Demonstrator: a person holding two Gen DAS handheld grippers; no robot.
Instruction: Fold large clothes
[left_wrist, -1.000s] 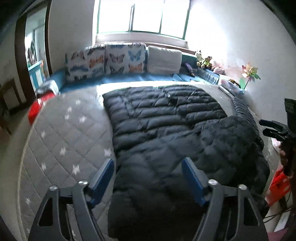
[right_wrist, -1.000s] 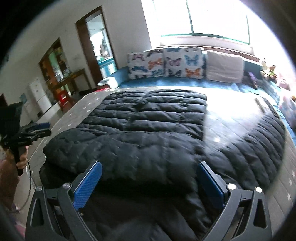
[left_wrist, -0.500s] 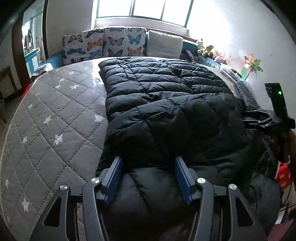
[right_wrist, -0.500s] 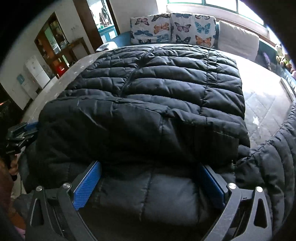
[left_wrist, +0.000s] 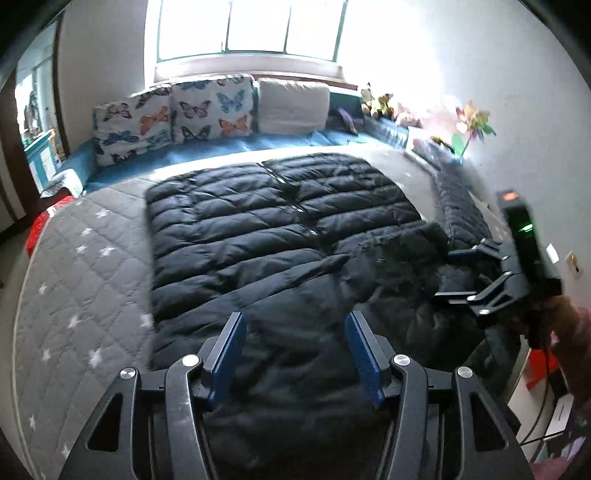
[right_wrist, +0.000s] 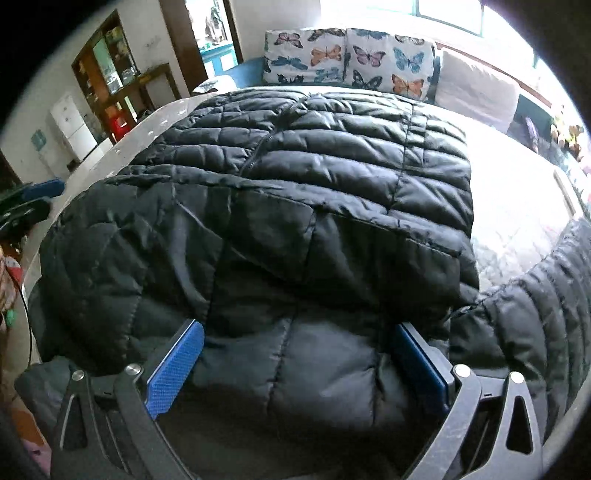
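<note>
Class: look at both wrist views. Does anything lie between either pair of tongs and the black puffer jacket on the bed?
Nothing visible does. The black puffer jacket fills the gap of the right tongs, and lies directly beneath the left tongs.

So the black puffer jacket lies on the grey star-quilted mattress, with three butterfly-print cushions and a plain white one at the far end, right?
Not quite: there are two butterfly-print cushions, not three, as the left wrist view shows. The rest holds: the black puffer jacket lies on the grey star-quilted mattress, and a plain white cushion sits beside them.
</note>
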